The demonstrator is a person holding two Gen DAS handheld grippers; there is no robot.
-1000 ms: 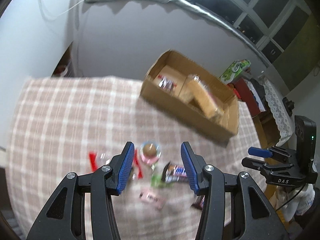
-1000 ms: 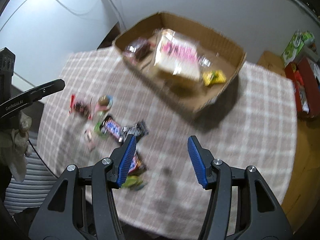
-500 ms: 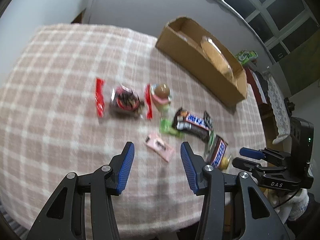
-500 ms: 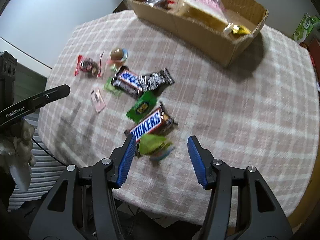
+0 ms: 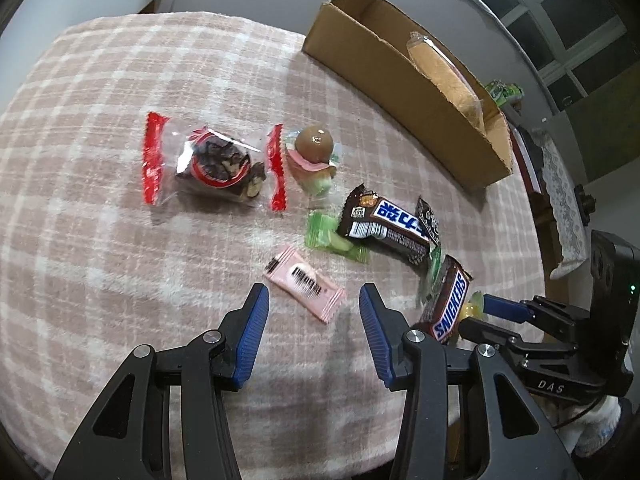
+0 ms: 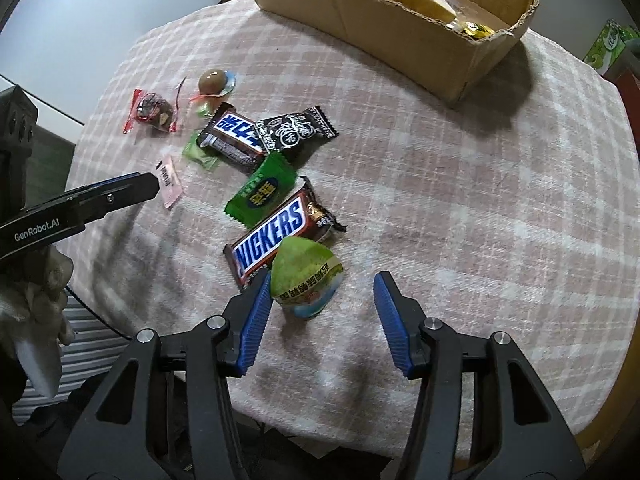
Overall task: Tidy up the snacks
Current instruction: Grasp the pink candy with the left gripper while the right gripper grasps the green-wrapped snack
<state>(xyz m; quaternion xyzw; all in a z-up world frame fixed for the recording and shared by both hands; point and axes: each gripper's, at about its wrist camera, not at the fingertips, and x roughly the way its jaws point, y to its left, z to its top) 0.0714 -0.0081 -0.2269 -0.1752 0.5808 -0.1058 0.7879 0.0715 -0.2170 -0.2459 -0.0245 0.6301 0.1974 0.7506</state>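
Snacks lie spread out on the bench (image 6: 460, 200), which has a pink checked cloth on it, and we are at the picking-up step. Some snacks already sit in the cardboard box (image 6: 400, 20) at the far side, so we think the job is partly done.

Our left tongs (image 5: 312, 312) are spread wide and hold nothing. A small pink packet (image 5: 304, 282) lies flat just past the tips, in line with the gap. To take it, we would push down and forward a little, then squeeze. It is thin and flat, so the tips must get low on the cloth or they may slip over it.

Our right tongs (image 6: 322, 296) are also spread wide and hold nothing. A green cone-shaped snack (image 6: 306, 280) sits between the fingers, close to the left one and leaning on the end of a Snickers bar (image 6: 276, 236). We cannot tell if that finger touches it. To take it, we would shift a bit left so it sits in the middle, then squeeze softly, since it looks easy to squash.

Farther off lie a second chocolate bar (image 6: 236, 138), a black packet (image 6: 298, 132), a green packet (image 6: 262, 192), a clear bag with red ends (image 5: 212, 164) and a round brown sweet (image 5: 314, 146). After a grab, each snack should go over to the box.
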